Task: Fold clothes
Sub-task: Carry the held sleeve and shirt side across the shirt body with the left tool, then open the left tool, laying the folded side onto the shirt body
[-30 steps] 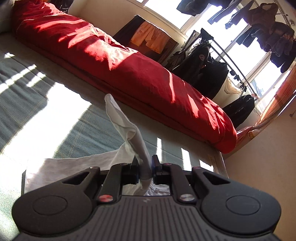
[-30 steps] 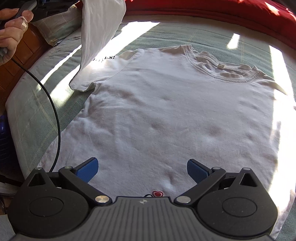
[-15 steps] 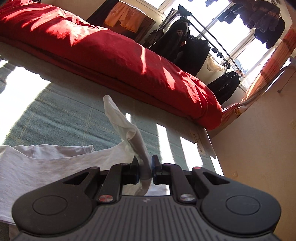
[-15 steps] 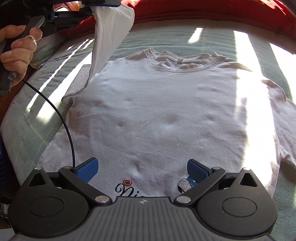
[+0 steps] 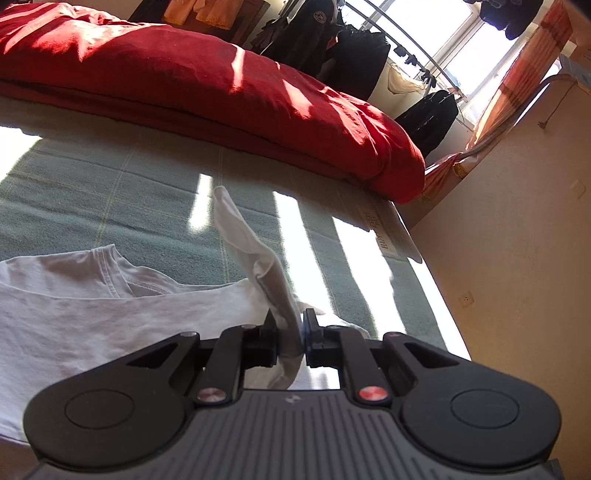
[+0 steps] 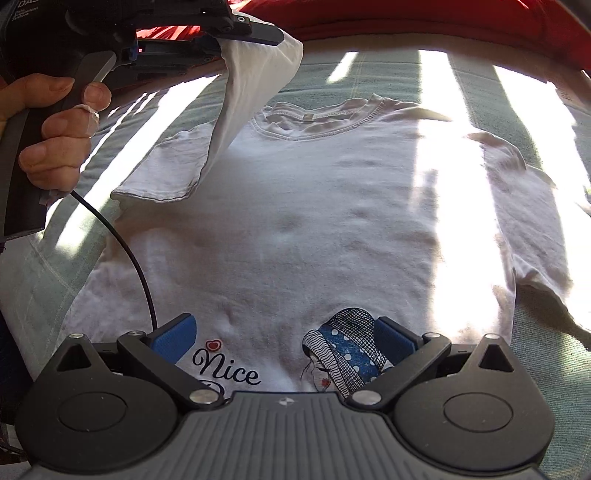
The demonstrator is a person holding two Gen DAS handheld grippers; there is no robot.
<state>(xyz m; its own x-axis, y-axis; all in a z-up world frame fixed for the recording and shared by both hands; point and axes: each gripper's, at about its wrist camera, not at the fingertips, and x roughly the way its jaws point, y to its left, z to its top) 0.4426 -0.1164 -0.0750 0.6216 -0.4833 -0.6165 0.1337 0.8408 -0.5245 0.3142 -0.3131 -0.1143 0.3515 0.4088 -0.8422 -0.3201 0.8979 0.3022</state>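
Observation:
A white T-shirt (image 6: 314, 229) with a "Nice" print and a drawn girl lies flat on the green bed cover, collar at the far side. My left gripper (image 5: 294, 334) is shut on the shirt's left sleeve (image 5: 255, 262), which stands up between the jaws. In the right wrist view that left gripper (image 6: 236, 35) holds the sleeve (image 6: 255, 88) lifted over the shirt's upper left, a hand (image 6: 55, 125) on its handle. My right gripper (image 6: 284, 341) hovers open above the shirt's lower part, nothing between its blue pads (image 6: 173, 338).
A red duvet (image 5: 221, 88) lies bunched along the far side of the bed. The green bed cover (image 5: 110, 192) shows bright sun stripes. Dark clothes (image 5: 351, 55) hang on a rack by the window. A beige wall (image 5: 517, 258) stands to the right. A black cable (image 6: 125, 251) trails over the shirt.
The left gripper has carried the lifted sleeve inward over the shirt toward the collar and come lower. The right gripper has drifted so that the print now shows between its fingers.

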